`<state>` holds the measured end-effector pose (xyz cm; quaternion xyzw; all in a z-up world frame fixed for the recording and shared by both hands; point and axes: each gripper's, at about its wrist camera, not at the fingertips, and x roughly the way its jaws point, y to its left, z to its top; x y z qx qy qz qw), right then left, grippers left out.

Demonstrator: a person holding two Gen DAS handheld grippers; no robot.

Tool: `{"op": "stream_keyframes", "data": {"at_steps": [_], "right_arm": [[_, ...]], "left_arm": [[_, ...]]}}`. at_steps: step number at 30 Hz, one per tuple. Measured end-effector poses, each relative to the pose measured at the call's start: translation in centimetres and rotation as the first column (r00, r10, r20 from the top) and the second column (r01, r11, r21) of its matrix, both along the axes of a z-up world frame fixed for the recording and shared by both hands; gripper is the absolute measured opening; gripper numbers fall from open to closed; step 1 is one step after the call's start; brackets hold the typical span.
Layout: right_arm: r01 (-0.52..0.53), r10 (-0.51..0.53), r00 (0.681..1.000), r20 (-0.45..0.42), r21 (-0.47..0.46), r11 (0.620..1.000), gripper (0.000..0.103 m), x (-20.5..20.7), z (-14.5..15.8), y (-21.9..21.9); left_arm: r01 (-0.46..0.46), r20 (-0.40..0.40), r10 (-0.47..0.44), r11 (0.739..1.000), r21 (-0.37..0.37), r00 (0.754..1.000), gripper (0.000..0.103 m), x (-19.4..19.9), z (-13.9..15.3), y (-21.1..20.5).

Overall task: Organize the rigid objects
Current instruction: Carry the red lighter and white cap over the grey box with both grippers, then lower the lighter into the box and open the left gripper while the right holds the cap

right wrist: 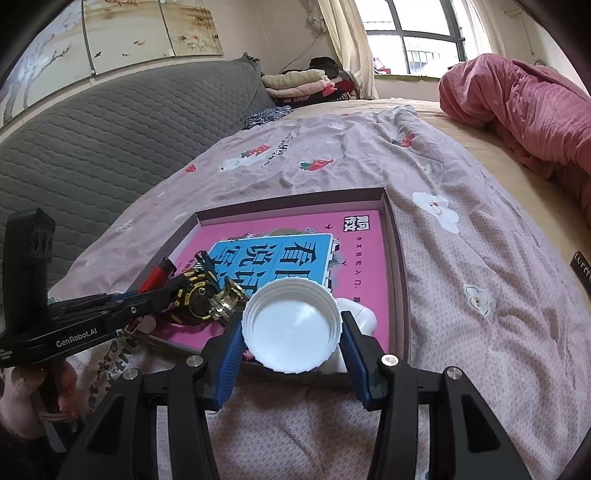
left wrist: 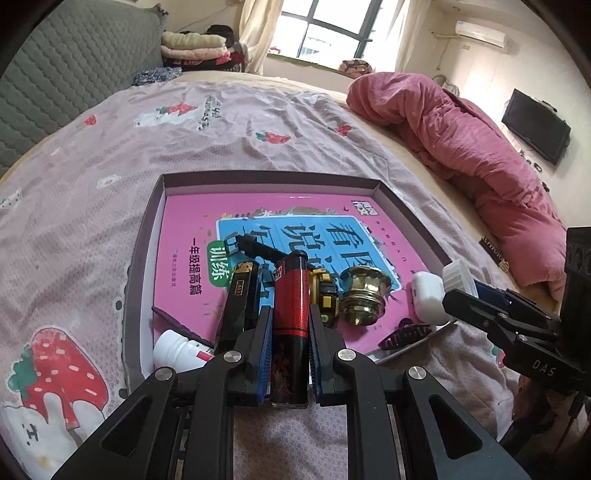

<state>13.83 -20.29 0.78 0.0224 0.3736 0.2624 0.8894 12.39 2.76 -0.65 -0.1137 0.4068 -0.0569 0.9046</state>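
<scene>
Left hand-held gripper (left wrist: 290, 328) clamped, right hand-held gripper (right wrist: 291, 334) clamped

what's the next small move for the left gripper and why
Probably ease the left gripper forward and open it inside the tray. It is shut on the red lighter, whose tip already reaches over the pink book among the other items.

Left wrist view is taken from low over the near edge of the tray (left wrist: 142, 236), aimed across the bed toward the far window (left wrist: 332, 29); the red lighter (left wrist: 291, 314) fills the near centre. Right wrist view is set further right, angled slightly left toward the grey headboard (right wrist: 110, 147), with the white cap (right wrist: 291, 328) close up. The tray (right wrist: 400, 280), pink book (right wrist: 369, 251), brass knob (right wrist: 229, 299) and pink duvet (right wrist: 517, 103) are shared. Each gripper is caught in the other's frame.
</scene>
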Motion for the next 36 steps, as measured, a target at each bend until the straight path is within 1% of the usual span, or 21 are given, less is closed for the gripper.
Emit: {"op": "stream_keyframes", "data": {"at_steps": [3, 10, 19, 30, 36], "right_arm": [[0.009, -0.009, 1.0, -0.003, 0.0, 1.0, 0.05, 0.2, -0.1, -0.2], [0.02, -0.02, 1.0, -0.006, -0.042, 0.999, 0.05, 0.5, -0.5, 0.2], [0.022, -0.018, 0.999, 0.031, -0.125, 0.992, 0.05, 0.4, -0.8, 1.1], [0.043, -0.039, 0.999, 0.031, -0.124, 0.991, 0.05, 0.9, -0.9, 0.8], [0.054, -0.049, 0.998, 0.034, -0.166, 0.985, 0.05, 1.1, -1.3, 0.9]], "left_arm": [[0.0, -0.003, 0.0, 1.0, 0.005, 1.0, 0.017, 0.2, -0.1, 0.0], [0.006, -0.003, -0.006, 1.0, 0.008, 1.0, 0.017, 0.5, -0.3, -0.1], [0.011, -0.001, -0.011, 1.0, 0.017, 1.0, 0.017, 0.4, -0.3, -0.2], [0.014, -0.006, -0.013, 0.999, 0.032, 1.0, 0.017, 0.9, -0.5, -0.3], [0.018, -0.021, -0.017, 0.999, 0.041, 1.0, 0.017, 1.2, -1.1, -0.4]]}}
